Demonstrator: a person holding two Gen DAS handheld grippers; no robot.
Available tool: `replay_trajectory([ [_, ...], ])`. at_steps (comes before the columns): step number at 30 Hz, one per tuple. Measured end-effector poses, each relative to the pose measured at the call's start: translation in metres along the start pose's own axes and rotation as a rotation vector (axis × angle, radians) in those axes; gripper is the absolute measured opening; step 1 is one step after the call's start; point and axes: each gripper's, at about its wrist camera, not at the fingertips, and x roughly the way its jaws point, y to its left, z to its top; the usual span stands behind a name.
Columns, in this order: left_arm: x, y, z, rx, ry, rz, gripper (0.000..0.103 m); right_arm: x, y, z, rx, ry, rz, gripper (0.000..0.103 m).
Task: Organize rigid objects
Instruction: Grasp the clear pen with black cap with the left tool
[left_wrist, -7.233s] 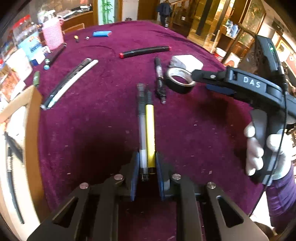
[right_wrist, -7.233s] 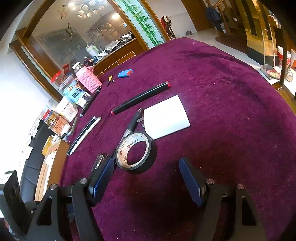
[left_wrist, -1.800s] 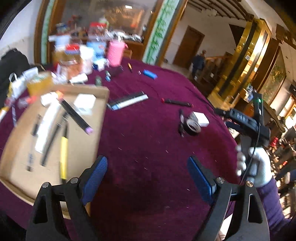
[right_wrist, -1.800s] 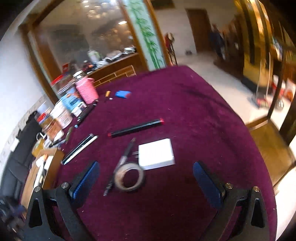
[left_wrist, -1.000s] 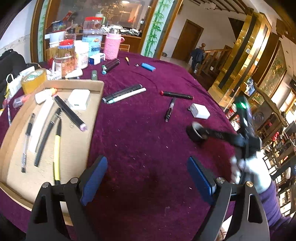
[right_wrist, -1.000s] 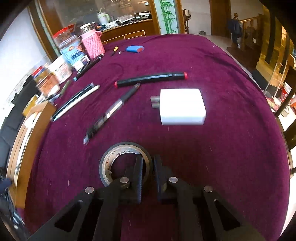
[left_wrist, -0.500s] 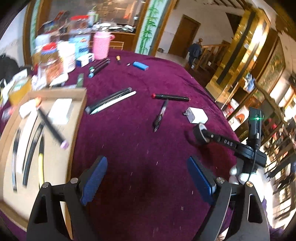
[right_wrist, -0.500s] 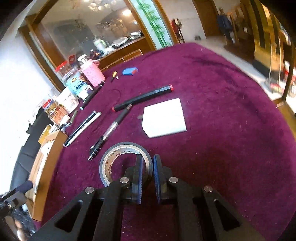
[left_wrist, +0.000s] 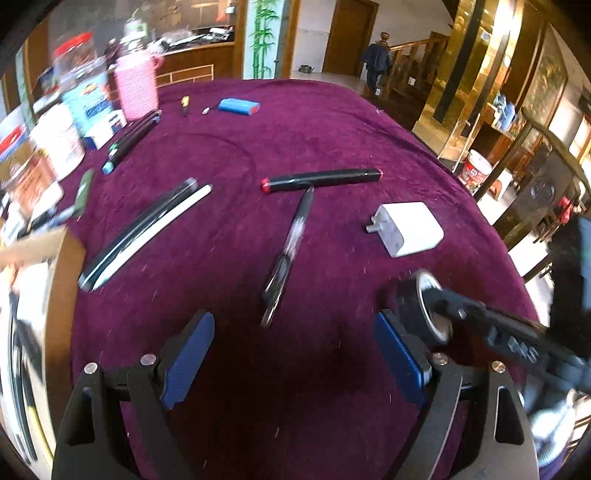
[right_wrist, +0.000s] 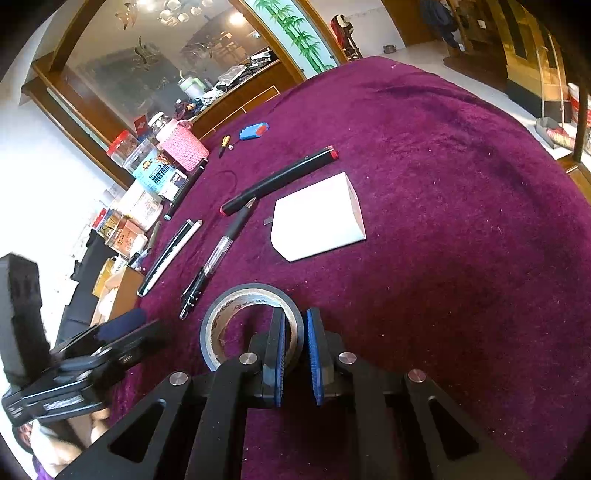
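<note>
Two grippers work: the right gripper (right_wrist: 295, 350) pinches the black tape roll's (right_wrist: 236, 310) wall above the purple counter (right_wrist: 443, 221); left gripper (left_wrist: 295, 354) fingers gape empty. Next, probably carry it to the cardboard tray (left_wrist: 62, 266).

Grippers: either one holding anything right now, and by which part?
The right gripper is shut on the black tape roll, pinching its wall: one finger inside the ring, one outside. The left gripper is open and holds nothing.

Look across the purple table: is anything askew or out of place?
Nothing is damaged or spilled. Loose items lie scattered at odd angles: the clear pen runs crosswise to the black marker, with the white charger apart beside them.
</note>
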Motion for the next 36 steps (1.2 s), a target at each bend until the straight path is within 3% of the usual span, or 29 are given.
replay_trajectory([
  [4,0.029,-0.017,0.019,0.06,-0.002,0.038,0.087,0.0,-0.003,0.0,0.008,0.003,0.011,0.013],
  [8,0.053,-0.02,0.033,0.133,-0.021,0.147,0.085,0.0,-0.003,0.0,0.01,0.004,0.016,0.015],
  [10,0.06,-0.013,0.035,0.136,-0.006,0.105,0.071,0.0,-0.002,0.0,0.002,0.005,0.016,0.016],
  [11,0.058,-0.01,0.035,0.122,0.01,0.053,0.054,0.0,-0.001,0.0,-0.001,0.003,0.014,0.016],
  [12,0.052,-0.009,0.034,0.128,0.015,0.069,0.018,0.0,-0.001,0.001,-0.001,0.003,0.016,0.016],
  [13,0.049,-0.009,0.032,0.142,0.024,0.074,0.011,0.0,-0.001,0.001,0.0,0.003,0.018,0.016],
  [19,0.016,0.014,0.0,0.085,0.049,0.014,0.01,0.001,0.0,0.0,-0.007,0.0,0.016,0.016],
  [25,-0.049,0.042,-0.048,-0.032,-0.02,-0.092,0.01,0.002,0.0,0.0,-0.007,-0.001,0.015,0.016],
  [30,-0.103,0.065,-0.078,-0.095,-0.108,-0.122,0.01,0.002,0.001,0.0,-0.015,-0.002,0.001,0.016],
  [36,-0.146,0.099,-0.104,-0.149,-0.19,-0.103,0.01,0.005,0.024,-0.001,-0.114,0.006,-0.132,0.016],
])
